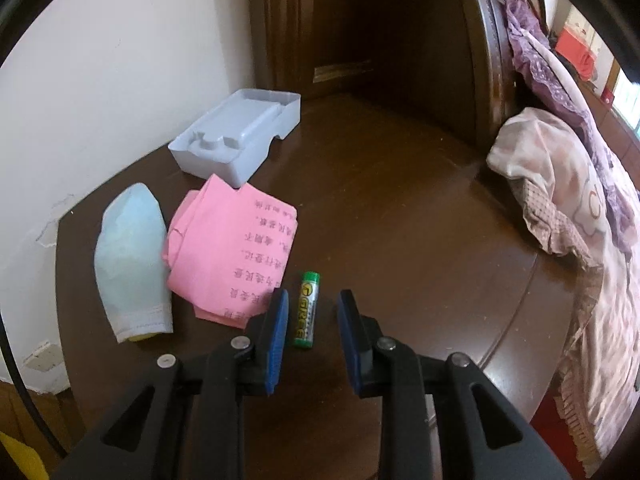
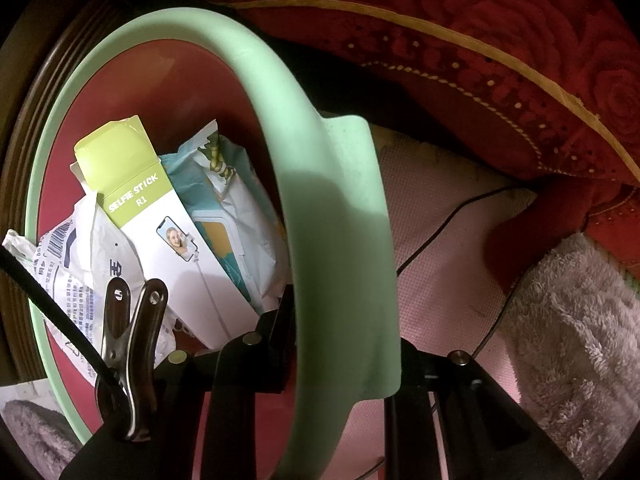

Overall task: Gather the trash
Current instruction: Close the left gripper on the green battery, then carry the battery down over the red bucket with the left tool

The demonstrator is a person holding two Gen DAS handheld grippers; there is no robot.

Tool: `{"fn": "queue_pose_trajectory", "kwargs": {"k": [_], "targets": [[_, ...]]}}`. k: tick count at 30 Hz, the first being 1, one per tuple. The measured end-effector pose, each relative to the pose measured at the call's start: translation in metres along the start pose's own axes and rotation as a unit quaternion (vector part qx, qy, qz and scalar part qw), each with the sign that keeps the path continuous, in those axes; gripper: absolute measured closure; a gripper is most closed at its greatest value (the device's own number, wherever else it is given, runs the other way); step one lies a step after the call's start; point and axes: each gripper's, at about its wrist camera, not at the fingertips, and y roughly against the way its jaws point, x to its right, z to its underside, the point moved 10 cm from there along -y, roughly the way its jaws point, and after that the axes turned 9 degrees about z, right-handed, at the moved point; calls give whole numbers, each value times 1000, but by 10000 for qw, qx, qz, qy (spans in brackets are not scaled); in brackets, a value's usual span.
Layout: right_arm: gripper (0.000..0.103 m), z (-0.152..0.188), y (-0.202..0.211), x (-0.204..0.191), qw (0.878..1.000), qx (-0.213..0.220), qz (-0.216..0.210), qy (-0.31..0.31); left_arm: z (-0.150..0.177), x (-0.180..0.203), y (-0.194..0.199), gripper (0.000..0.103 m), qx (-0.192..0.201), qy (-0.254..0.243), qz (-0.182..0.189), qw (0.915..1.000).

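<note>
Lowering my spread left gripper [image 1: 312, 300] squarely astride the green battery [image 1: 307, 310] lying on the table [image 1: 400, 220], I pinch mid-body, while my right gripper [image 2: 340, 312] clamps the bin rim [image 2: 340, 220].

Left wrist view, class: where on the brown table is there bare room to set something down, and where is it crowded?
The table is bare from the battery rightward to the bedding, and back toward the dark headboard. The left side is crowded: grey tray, pink paper, blue mask. The left tongs straddle the battery.
</note>
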Motion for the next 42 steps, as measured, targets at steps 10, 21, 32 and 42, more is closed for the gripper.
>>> {"fn": "queue_pose_trajectory", "kwargs": {"k": [10,21,32,42], "targets": [[81,1,3,1,10000,6,-7,-4,3,0,-3,76,108,11,-112,9999],[80,1,-1,2,9999,-55,-66,-62,7,-7,3,93,249,407,111,9988],[80,2,-3,3,9999,-52,-64,-62,28,-11,30,93,581,346,396,9969],[80,2,-3,3,9999,-53,-65,-66,73,28,80,93,1090,-368,995,9884]]}}
